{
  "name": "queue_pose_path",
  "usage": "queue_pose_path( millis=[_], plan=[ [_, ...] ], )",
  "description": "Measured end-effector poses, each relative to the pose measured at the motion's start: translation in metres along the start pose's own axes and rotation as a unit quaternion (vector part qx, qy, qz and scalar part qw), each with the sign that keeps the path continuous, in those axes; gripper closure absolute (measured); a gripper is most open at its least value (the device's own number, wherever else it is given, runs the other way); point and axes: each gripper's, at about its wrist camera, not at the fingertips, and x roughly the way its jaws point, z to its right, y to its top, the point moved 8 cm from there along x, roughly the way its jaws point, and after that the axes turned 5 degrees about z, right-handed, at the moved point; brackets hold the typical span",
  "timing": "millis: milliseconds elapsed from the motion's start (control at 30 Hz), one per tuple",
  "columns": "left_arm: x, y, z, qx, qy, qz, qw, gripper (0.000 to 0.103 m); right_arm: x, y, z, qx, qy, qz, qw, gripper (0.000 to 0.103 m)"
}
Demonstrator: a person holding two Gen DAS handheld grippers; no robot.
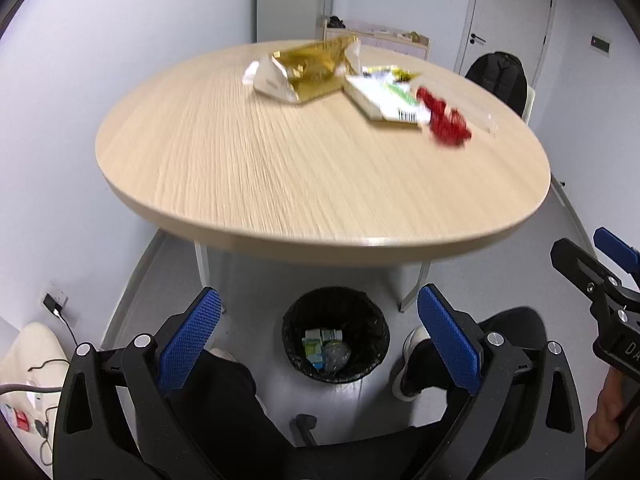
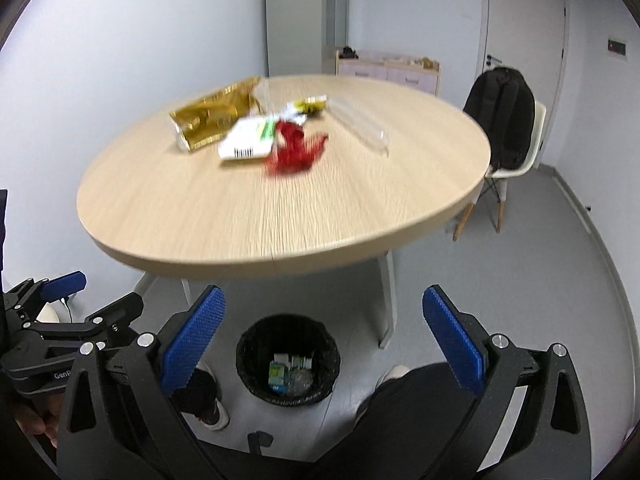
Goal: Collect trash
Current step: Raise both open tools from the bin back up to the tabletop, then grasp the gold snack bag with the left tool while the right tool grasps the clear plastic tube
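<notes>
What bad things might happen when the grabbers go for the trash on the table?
The clear plastic tube is round and lies apart from the pile, so a nudge might roll it off the table. The red wrapper touches the white box, so one grab may drag both. The bin sits low under the table edge, so drops could miss.

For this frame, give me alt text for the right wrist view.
Open right tongs hang over a black bin holding cartons, on the floor before a round wooden table. On it lie a gold bag, white box, red wrapper and clear tube.
</notes>
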Motion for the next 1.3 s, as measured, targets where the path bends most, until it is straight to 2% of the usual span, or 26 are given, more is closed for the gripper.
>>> queue_pose_path(
  millis=[300, 567, 1133, 1300],
  plan=[
    [-0.015, 0.046, 0.000, 0.000, 0.007, 0.015, 0.9999, 0.006, -0.014, 0.040, 0.009, 0.004, 0.001, 0.021, 1.000, 0.008],
    [-0.008, 0.081, -0.009, -0.003, 0.019, 0.013, 0.9997, 0.006, -0.007, 0.068, 0.015, 0.002, 0.000, 0.025, 1.000, 0.008],
    [0.030, 0.120, -0.031, -0.009, 0.026, -0.005, 0.9996, 0.007, 0.041, 0.098, 0.014, -0.008, -0.006, 0.007, 1.000, 0.008],
    [0.052, 0.137, -0.040, -0.008, 0.030, -0.014, 0.9994, 0.009, 0.070, 0.108, 0.021, -0.009, -0.007, -0.007, 1.000, 0.013]
  ],
)
